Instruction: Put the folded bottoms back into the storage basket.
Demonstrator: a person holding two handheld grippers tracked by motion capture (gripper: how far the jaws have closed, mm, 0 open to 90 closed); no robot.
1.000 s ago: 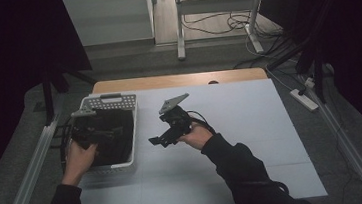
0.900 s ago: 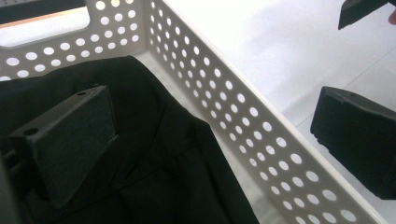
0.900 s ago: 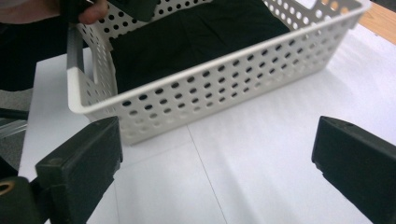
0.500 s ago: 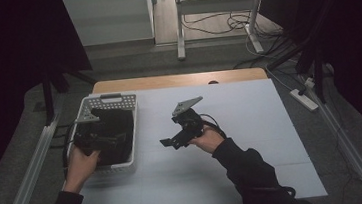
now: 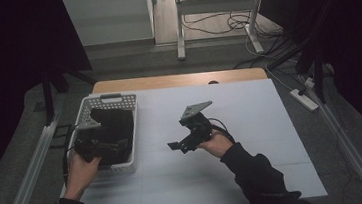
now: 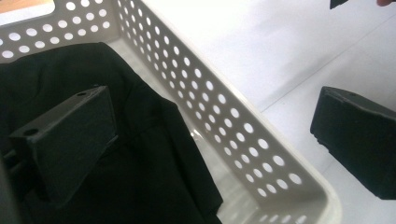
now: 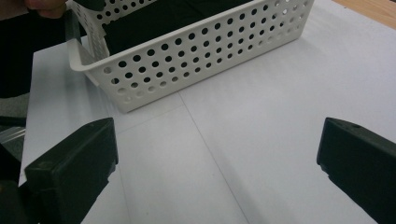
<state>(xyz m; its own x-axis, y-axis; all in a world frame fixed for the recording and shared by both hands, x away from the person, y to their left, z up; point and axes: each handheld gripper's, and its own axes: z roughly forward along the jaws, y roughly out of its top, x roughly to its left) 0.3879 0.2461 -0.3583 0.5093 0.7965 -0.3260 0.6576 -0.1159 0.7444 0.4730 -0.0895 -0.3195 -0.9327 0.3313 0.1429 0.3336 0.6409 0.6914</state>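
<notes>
Dim floor and trailing cables surround a white-topped table [image 5: 251, 125], and everything on it is best placed against the white perforated plastic basket [image 5: 82, 119] near its left edge. Inside that basket lies a crumpled black cloth garment [image 5: 116, 131], covering most of the bottom and bunched toward the far end. Over the basket's near end hangs the left gripper [image 5: 104, 147], its jaws spread wide; in the left gripper view one jaw sits down over the garment while the other stands outside the basket's right wall, so the wall lies between them and nothing is pinched. To the right of the basket, well apart from it, the right gripper [image 5: 174, 146] hovers above bare tabletop, pointing toward the basket, jaws likewise spread and empty. To my eye the step in hand is reaching in for the garment, with the grasp not yet made. Next, I'd judge, the left gripper must shift inward so both jaws clear the wall, drop onto a fold, then close.
</notes>
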